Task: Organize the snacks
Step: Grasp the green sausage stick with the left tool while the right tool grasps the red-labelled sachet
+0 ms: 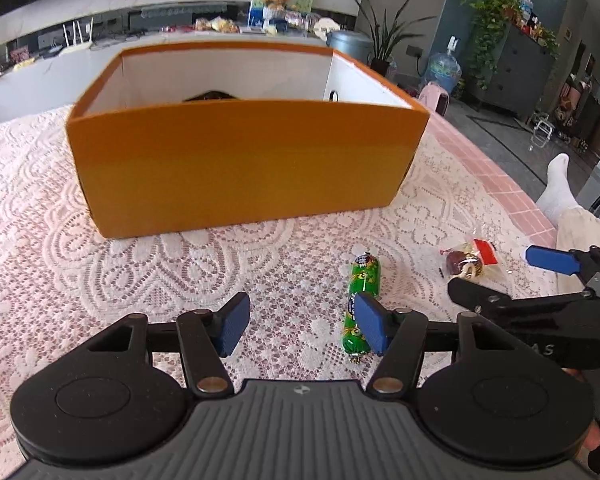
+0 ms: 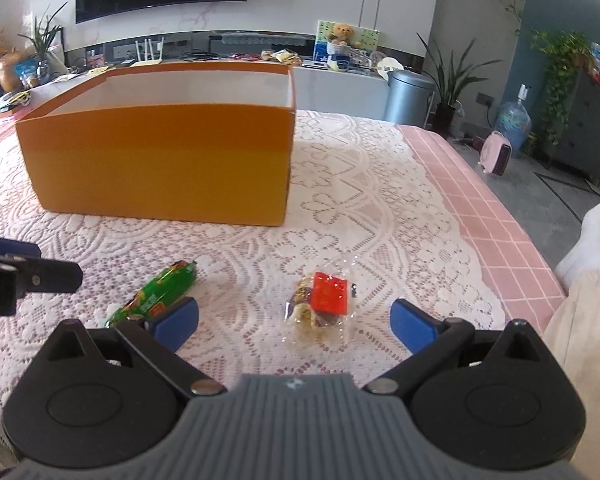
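Both grippers, left (image 1: 300,326) and right (image 2: 294,326), have jaws apart; green foil sausage stick (image 2: 152,298) and clear cellophane candy packet (image 2: 320,306) remain outside, six o'clock of the orange cardboard box (image 2: 160,168).

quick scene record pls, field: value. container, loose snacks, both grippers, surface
container: open orange cardboard box, white inside, dark item partly visible in it, unclear what
snack 1: green foil-wrapped sausage stick on the cloth, in front of the box
snack 2: clear plastic snack packet with red label on the cloth, right of the stick
left gripper: jaws open, empty, right blue pad overlapping the stick in view; contact unclear
right gripper: jaws open, empty, packet between them
surface: white lace tablecloth over pink checked cloth
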{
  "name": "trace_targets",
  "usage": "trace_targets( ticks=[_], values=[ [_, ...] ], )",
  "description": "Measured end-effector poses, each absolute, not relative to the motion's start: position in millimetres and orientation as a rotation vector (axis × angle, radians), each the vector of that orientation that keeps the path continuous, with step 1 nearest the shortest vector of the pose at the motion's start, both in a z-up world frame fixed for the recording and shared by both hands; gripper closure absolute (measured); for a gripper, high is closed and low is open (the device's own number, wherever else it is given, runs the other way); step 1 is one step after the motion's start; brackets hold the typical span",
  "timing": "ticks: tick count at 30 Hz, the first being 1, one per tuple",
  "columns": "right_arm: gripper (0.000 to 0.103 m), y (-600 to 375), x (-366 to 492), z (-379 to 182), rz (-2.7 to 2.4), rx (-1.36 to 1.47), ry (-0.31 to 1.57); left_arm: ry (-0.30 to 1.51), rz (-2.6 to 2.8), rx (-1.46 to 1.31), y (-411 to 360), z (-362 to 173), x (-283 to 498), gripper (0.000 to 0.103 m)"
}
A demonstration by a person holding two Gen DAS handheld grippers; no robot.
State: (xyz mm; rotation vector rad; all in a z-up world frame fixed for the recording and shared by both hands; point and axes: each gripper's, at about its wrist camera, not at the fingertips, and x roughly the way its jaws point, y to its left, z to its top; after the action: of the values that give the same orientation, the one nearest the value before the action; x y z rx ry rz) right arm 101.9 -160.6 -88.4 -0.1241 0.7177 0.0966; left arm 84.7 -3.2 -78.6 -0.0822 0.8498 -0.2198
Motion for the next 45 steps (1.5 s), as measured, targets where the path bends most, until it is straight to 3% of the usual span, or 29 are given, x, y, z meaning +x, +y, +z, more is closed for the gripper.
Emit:
trace_targets(
  ticks=[11,22,29,35,39,45],
  values=[
    [0.004,-162,114,-95,0.078,-0.107,0.741,0.895,-0.226,-0.117,-5,-101,101,0.045],
    [0.01,-168,119,-96,0.012,-0.118,0.701,0.872,-0.361,-0.076,-28,-101,107,0.046],
    [0.032,-175,130,-101,-0.022,-0.105,0.741,0.902,-0.423,-0.051,-45,-109,111,0.049],
    [0.04,-175,135,-106,-0.009,-0.094,0.762,0.916,-0.425,-0.04,-56,-114,115,0.065],
    [0.042,-177,140,-109,-0.006,-0.076,0.783,0.923,-0.408,-0.038,-59,-114,118,0.069],
    [0.055,-175,146,-114,-0.005,-0.091,0.808,0.93,-0.369,0.007,-62,-112,118,0.073]
  ],
)
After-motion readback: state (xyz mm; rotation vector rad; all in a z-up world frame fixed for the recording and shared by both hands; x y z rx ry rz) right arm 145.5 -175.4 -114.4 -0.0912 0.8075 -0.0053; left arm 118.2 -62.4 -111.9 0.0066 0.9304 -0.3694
